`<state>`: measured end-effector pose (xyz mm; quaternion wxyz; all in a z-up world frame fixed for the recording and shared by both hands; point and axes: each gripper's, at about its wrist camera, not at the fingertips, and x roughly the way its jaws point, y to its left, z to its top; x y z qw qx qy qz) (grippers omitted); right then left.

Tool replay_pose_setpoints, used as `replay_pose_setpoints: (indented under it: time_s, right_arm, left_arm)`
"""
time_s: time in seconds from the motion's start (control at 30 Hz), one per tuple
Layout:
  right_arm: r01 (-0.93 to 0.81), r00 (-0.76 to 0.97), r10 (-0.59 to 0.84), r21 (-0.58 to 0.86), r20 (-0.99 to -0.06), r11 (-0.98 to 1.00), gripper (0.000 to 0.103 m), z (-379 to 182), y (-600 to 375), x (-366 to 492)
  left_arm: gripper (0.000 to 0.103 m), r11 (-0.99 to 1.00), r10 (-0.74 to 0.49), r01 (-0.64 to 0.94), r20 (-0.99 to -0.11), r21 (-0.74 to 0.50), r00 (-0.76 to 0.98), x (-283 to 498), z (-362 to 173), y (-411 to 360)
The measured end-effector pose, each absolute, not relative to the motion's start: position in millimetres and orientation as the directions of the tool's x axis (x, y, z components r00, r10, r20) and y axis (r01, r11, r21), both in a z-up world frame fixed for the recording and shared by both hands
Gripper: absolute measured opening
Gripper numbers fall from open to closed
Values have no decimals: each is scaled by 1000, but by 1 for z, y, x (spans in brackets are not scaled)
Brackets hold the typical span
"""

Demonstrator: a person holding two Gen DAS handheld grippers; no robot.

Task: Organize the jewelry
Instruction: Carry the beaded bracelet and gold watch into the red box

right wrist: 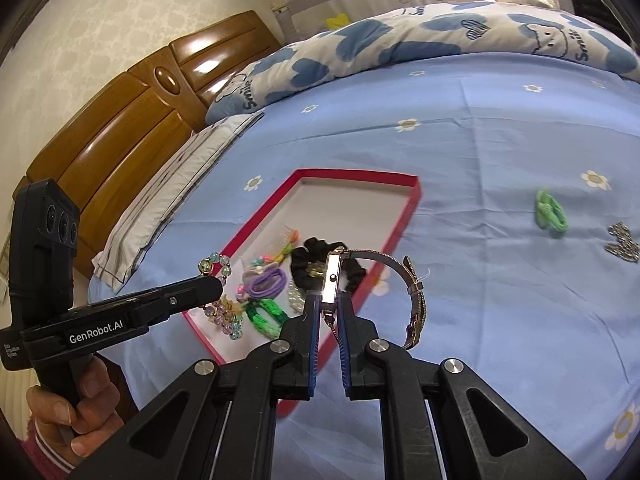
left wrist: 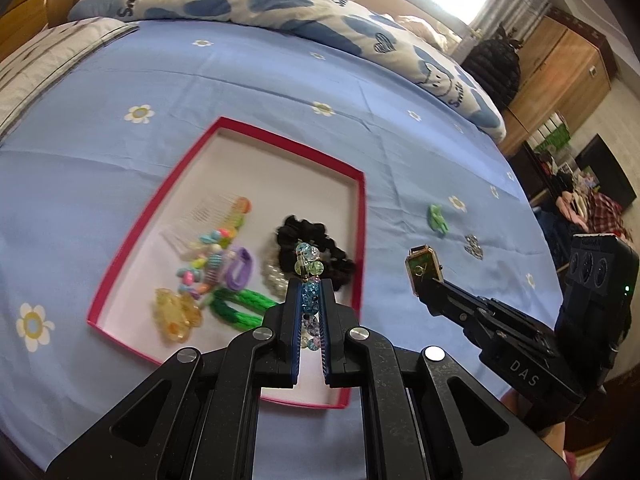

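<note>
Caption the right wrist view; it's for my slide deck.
Right claw shut on a wristwatch near the red tray of hair accessories.

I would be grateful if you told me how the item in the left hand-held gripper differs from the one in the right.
The left hand-held gripper is shut on a beaded bracelet of round blue and green beads; the right hand-held gripper is shut on a watch with a rectangular case and metal mesh band. The bracelet hangs over the red tray; the watch is at the tray's edge. Both are lifted off the bed.
</note>
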<state>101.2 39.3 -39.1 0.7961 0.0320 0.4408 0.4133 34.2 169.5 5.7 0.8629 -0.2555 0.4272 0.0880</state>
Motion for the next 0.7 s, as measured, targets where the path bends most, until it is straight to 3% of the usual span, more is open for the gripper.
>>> replay_pose_setpoints:
  time_s: [0.7]
  right_arm:
    - [-660, 213, 691, 420, -691, 623, 8, -51, 91, 113]
  left_arm:
    - [6, 825, -30, -435, -797, -360, 603, 40, -8, 211]
